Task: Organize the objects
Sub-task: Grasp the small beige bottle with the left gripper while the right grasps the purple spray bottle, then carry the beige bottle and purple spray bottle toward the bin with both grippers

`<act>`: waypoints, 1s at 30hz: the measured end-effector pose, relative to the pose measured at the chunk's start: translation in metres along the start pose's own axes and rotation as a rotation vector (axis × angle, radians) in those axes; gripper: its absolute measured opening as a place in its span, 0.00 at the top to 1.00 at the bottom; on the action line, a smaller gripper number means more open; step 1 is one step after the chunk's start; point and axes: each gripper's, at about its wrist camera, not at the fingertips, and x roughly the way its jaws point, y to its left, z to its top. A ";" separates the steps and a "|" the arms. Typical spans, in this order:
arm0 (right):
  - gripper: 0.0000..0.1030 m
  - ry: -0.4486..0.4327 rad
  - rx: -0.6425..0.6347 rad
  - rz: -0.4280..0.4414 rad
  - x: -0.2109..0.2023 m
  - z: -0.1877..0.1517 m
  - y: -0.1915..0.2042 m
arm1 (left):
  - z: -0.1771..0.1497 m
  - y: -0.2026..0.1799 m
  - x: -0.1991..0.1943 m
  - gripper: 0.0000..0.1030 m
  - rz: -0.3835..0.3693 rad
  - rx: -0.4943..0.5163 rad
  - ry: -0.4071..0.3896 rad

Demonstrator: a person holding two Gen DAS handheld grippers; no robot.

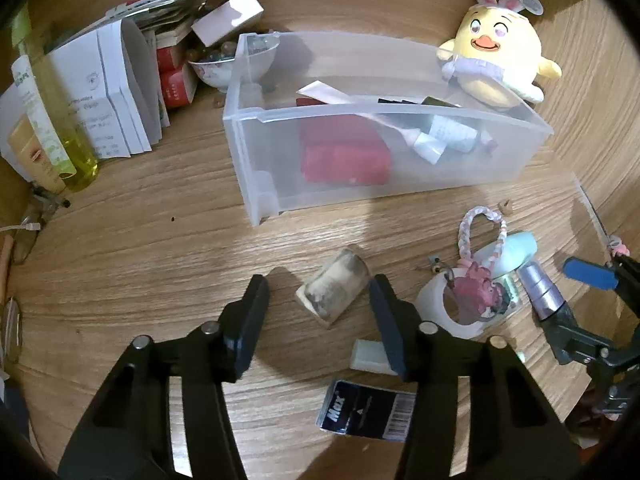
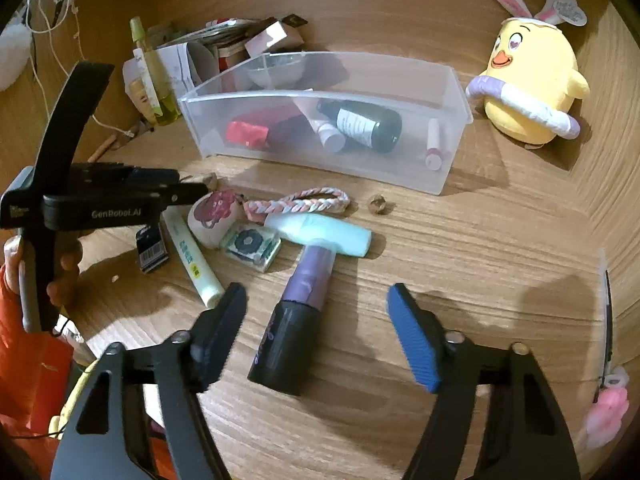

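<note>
Sitting across the middle of the wooden desk (image 1: 140, 248) is the clear bin (image 1: 384, 120), already holding a red pouch (image 1: 344, 156), a dark bottle (image 2: 364, 122) and a few small tubes, so it is likely serving as the place where the loose items are being gathered. Beside its far corner a yellow chick plush (image 1: 496, 60) is resting, and at the back left a stack of papers (image 1: 116, 88) and an oil bottle (image 1: 60, 120) are crowding the desk's edge.

Nearer, the left gripper (image 1: 320, 288) is hanging over the desk with its jaws apart, straddling a small smudged jar (image 1: 334, 290) lying on its side; nothing is being held, and the jar looks to be the next pick. The right gripper (image 2: 316, 300) is likewise spread wide and empty, lined up with a purple-and-black bottle (image 2: 296, 312) lying lengthwise between its fingers.

Clutter is pressing in around both targets. The purple bottle's far end is butting against a mint-green bottle (image 2: 320, 234), so lifting it may nudge that one. A braided loop (image 2: 296, 204), a white tube (image 2: 192, 256), a small patterned box (image 2: 251, 245), a barcode packet (image 1: 368, 408) and a white block (image 1: 368, 354) are lying close by, the block just beside the left gripper's right finger.
</note>
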 end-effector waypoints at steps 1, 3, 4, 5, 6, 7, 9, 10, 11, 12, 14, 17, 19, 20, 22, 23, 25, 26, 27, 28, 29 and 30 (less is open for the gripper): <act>0.45 0.003 -0.001 -0.001 0.001 -0.001 0.000 | 0.000 -0.001 0.000 0.55 -0.003 0.002 -0.001; 0.54 0.011 -0.001 -0.006 0.003 -0.002 0.000 | 0.000 -0.003 0.000 0.60 -0.008 0.009 -0.005; 0.59 0.015 -0.001 -0.005 0.004 -0.002 0.000 | 0.000 -0.004 0.000 0.64 -0.012 0.011 -0.007; 0.66 0.017 -0.001 -0.007 0.005 -0.002 0.000 | 0.001 -0.005 0.001 0.64 -0.011 0.014 -0.009; 0.69 0.019 -0.002 -0.012 0.006 -0.003 0.000 | 0.001 -0.006 0.001 0.65 -0.007 0.017 -0.011; 0.74 0.020 -0.004 -0.013 0.007 -0.003 0.000 | 0.001 -0.006 0.001 0.68 -0.006 0.020 -0.012; 0.77 0.015 -0.005 -0.018 0.006 -0.004 -0.001 | 0.000 -0.006 0.000 0.72 -0.010 0.021 -0.014; 0.77 0.014 -0.006 -0.021 0.006 -0.004 0.000 | 0.000 -0.006 0.000 0.72 -0.009 0.021 -0.015; 0.77 0.012 -0.007 -0.023 0.006 -0.004 0.000 | 0.000 -0.006 -0.001 0.72 -0.006 0.019 -0.017; 0.77 0.010 -0.006 -0.028 0.006 -0.005 -0.001 | -0.001 -0.006 -0.002 0.72 0.000 0.018 -0.023; 0.77 0.004 -0.004 -0.029 0.004 -0.005 -0.001 | -0.002 -0.005 -0.004 0.72 -0.002 0.009 -0.032; 0.77 -0.005 -0.005 -0.024 -0.001 -0.004 -0.002 | -0.003 -0.003 -0.009 0.73 -0.001 -0.007 -0.044; 0.77 -0.012 -0.006 -0.019 -0.006 -0.002 -0.003 | -0.004 -0.002 -0.013 0.74 0.003 -0.017 -0.056; 0.77 -0.016 -0.008 -0.019 -0.008 -0.002 -0.003 | -0.004 -0.001 -0.016 0.74 0.001 -0.022 -0.063; 0.77 -0.028 -0.009 -0.031 -0.013 0.000 -0.005 | -0.005 -0.001 -0.022 0.74 0.000 -0.030 -0.081; 0.77 -0.035 -0.006 -0.034 -0.017 0.001 -0.006 | -0.005 -0.001 -0.026 0.75 0.003 -0.031 -0.092; 0.77 -0.045 -0.001 -0.036 -0.020 0.003 -0.008 | -0.005 0.000 -0.034 0.75 0.011 -0.034 -0.115; 0.77 -0.051 -0.001 -0.039 -0.022 0.004 -0.009 | -0.005 -0.001 -0.037 0.75 0.010 -0.035 -0.122; 0.77 -0.060 -0.004 -0.047 -0.025 0.006 -0.009 | -0.004 -0.001 -0.040 0.75 0.007 -0.035 -0.131; 0.77 -0.065 -0.006 -0.052 -0.027 0.007 -0.010 | -0.003 -0.001 -0.043 0.75 0.008 -0.036 -0.141; 0.77 -0.074 -0.009 -0.059 -0.029 0.009 -0.010 | -0.002 -0.002 -0.045 0.75 0.011 -0.037 -0.148; 0.77 -0.081 -0.011 -0.062 -0.031 0.012 -0.010 | -0.001 -0.002 -0.048 0.75 0.011 -0.037 -0.159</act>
